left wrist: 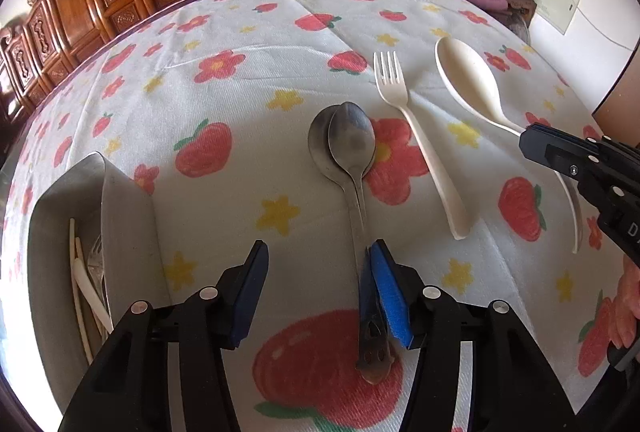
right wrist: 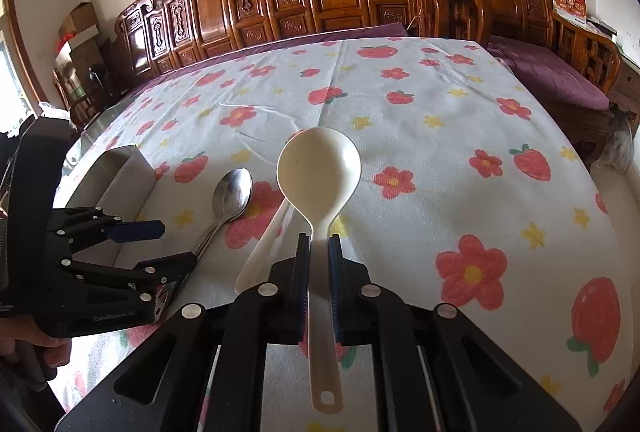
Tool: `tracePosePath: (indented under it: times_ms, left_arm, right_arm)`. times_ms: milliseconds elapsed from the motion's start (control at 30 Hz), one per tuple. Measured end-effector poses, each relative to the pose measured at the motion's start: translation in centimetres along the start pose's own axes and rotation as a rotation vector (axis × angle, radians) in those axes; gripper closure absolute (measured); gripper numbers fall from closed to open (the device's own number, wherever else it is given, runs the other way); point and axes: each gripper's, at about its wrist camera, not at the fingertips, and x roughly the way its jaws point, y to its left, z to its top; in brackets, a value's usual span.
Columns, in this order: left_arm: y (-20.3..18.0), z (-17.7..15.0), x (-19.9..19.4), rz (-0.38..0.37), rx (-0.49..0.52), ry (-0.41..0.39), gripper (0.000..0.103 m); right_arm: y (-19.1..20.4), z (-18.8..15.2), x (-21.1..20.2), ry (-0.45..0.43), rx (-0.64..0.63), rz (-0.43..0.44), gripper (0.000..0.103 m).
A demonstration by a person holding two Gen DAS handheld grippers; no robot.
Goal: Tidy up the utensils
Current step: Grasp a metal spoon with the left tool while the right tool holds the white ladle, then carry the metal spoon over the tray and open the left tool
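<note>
Item: metal spoons [left wrist: 352, 152], two stacked, lying on the counter [left wrist: 224, 104]. I am holding the left gripper [left wrist: 316, 296] with jaws open, handles running lengthwise beside the right pad. Right gripper [right wrist: 319, 264] is clamping the white ladle [right wrist: 320, 176]. Box [left wrist: 132, 216] lying left.

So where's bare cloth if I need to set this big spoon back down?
Open patches: the far half of the tablecloth beyond all the utensils, and the cloth right of the white serving spoon held in the right gripper. Crowded: the stretch from the grey box past the metal spoons, where the open left gripper sits, to the white fork.
</note>
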Motion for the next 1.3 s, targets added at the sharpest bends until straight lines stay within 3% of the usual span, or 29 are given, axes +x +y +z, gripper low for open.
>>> tracePosePath:
  times_ms: [167, 267, 567, 667, 733, 767, 967, 1300]
  left_arm:
    - [0.2, 0.2, 0.0, 0.009, 0.0, -0.001, 0.056]
    - [0.5, 0.4, 0.3, 0.014, -0.01, 0.011, 0.065]
    - [0.3, 1.8, 1.1, 0.005, -0.001, 0.017, 0.066]
    - [0.3, 2.2, 1.3, -0.031, 0.0, 0.02, 0.075]
    - [0.2, 2.3, 1.3, -0.063, 0.005, 0.02, 0.093]
    - [0.1, 2.3, 1.3, -0.066, 0.011, 0.022, 0.096]
    - [0.1, 2.7, 1.5, -0.02, 0.02, 0.033, 0.098]
    - [1.6, 4.5, 0.2, 0.071, 0.001, -0.037, 0.098]
  right_arm:
    - [0.2, -0.1, 0.1, 0.005, -0.006, 0.003, 0.092]
    - [0.3, -0.2, 0.2, 0.005, -0.007, 0.005, 0.092]
    - [0.3, -0.3, 0.3, 0.008, -0.007, 0.006, 0.092]
    - [0.3, -0.2, 0.3, 0.008, -0.008, 0.007, 0.092]
    - [0.2, -0.3, 0.3, 0.008, -0.007, 0.008, 0.092]
    - [0.3, -0.3, 0.3, 0.009, -0.007, 0.008, 0.092]
    - [0.3, -0.4, 0.3, 0.007, -0.011, 0.013, 0.092]
    - [0.3, -0.4, 0.2, 0.003, -0.005, 0.016, 0.092]
